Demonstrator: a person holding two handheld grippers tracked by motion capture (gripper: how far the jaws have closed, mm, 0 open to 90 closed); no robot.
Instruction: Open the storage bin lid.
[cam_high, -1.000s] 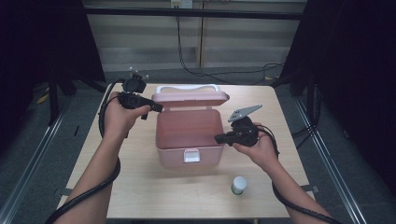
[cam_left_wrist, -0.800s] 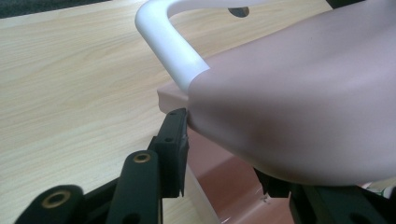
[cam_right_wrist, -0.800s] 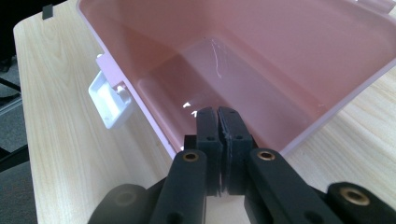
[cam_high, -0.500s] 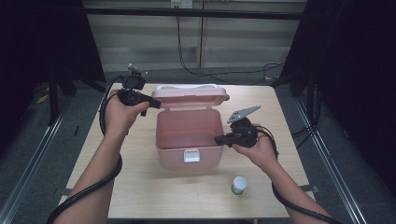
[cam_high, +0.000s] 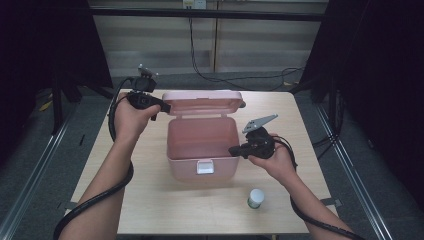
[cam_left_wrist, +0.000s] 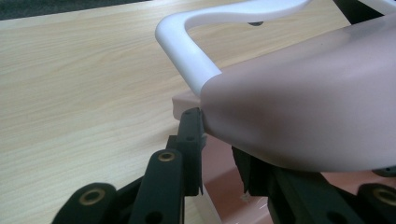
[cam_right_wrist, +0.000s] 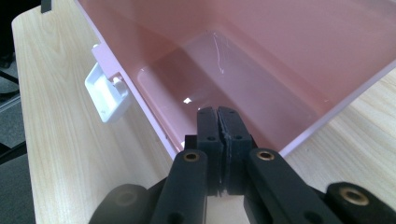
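A pink plastic box (cam_high: 185, 167) stands open in the middle of the table, its white latch (cam_high: 204, 166) facing me. Its lid (cam_high: 202, 102) stands upright at the back. My left gripper (cam_high: 162, 107) is at the lid's left corner. In the left gripper view its jaws have just been closing and now pinch the lid's edge (cam_left_wrist: 303, 107), just below the white handle (cam_left_wrist: 187, 51). My right gripper (cam_high: 234, 150) is shut with nothing between its jaws, its tips (cam_right_wrist: 218, 116) at the rim of the box's right wall (cam_right_wrist: 280, 42).
A small white jar with a green label (cam_high: 255, 198) stands on the wooden table (cam_high: 150, 200) near the front right, just in front of my right hand. The gripper cables trail down along both forearms. Dark floor and rails surround the table.
The lid has swung up and back from half raised to upright, and my left gripper has moved slightly back with it. My right gripper has stayed at the box's right wall.
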